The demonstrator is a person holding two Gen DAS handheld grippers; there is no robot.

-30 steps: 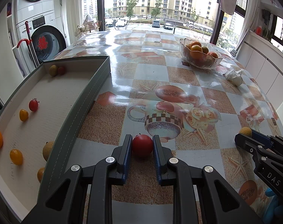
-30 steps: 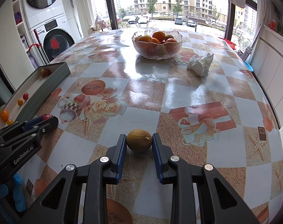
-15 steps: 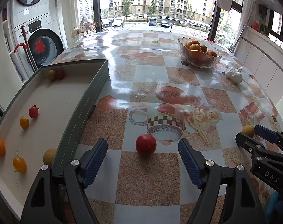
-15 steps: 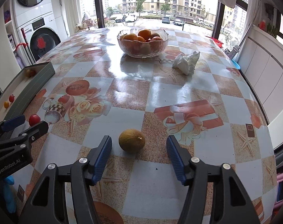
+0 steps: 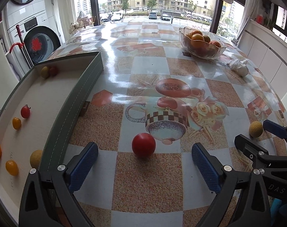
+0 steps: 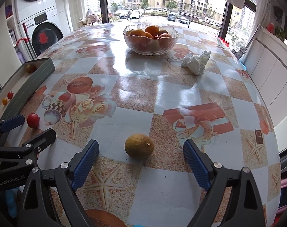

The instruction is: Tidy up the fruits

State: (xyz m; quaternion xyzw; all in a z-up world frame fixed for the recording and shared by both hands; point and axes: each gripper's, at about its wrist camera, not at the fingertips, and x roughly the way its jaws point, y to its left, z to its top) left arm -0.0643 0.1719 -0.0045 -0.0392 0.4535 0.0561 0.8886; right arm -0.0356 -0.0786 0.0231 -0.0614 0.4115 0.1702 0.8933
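A red round fruit point(image 5: 143, 145) lies on the patterned tablecloth just ahead of my open left gripper point(image 5: 144, 162), untouched; it also shows in the right wrist view point(image 6: 33, 120). A tan oval fruit point(image 6: 139, 146) lies just ahead of my open right gripper point(image 6: 140, 161), untouched; it also shows in the left wrist view point(image 5: 255, 129). A grey-walled tray point(image 5: 75, 102) at the left holds several small red, yellow and orange fruits. A glass bowl point(image 6: 137, 46) of oranges stands at the far side.
A crumpled white tissue point(image 6: 196, 62) lies right of the bowl. The tray wall point(image 6: 30, 89) runs along the table's left side. A washing machine point(image 5: 37, 36) stands beyond the table's left edge. White cabinets point(image 6: 266, 71) line the right.
Both grippers have opened wide and drawn back. The red fruit and the tan fruit, held a second ago, now rest free on the table.
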